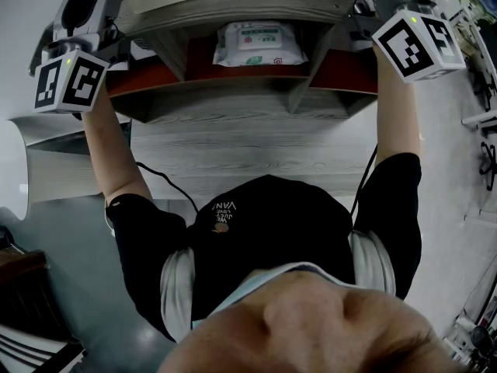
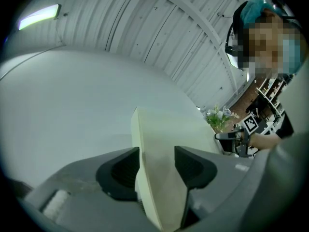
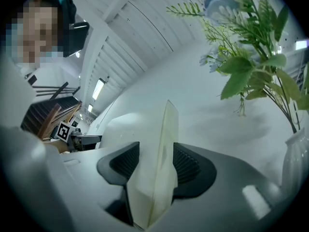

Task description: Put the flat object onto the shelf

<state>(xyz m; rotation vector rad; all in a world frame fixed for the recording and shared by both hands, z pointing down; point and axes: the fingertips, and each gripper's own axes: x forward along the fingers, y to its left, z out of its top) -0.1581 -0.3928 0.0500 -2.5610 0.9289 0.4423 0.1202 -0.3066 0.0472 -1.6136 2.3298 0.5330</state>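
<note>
Item: one flat cream board [image 2: 161,129], lying on the top of a grey wooden shelf [image 1: 241,107] along its front edge. Its long axis runs from the shelf's left end to its right end. Left tongs [image 2: 157,161]: raised at the left end, jaws parted around that end of the board. The board sits against one pad with slack at the other, so by my reading this is a loose straddle, not a clamp. Right tongs [image 3: 156,161]: at the right end, likewise parted with the board's edge between the pads. Each hand has one end, neither nearer. Below, middle compartment: one pack of wipes [image 1: 260,45]. Judgement: placing looks nearly done, and each pair must draw back in line with the board's plane so it is not dragged.
</note>
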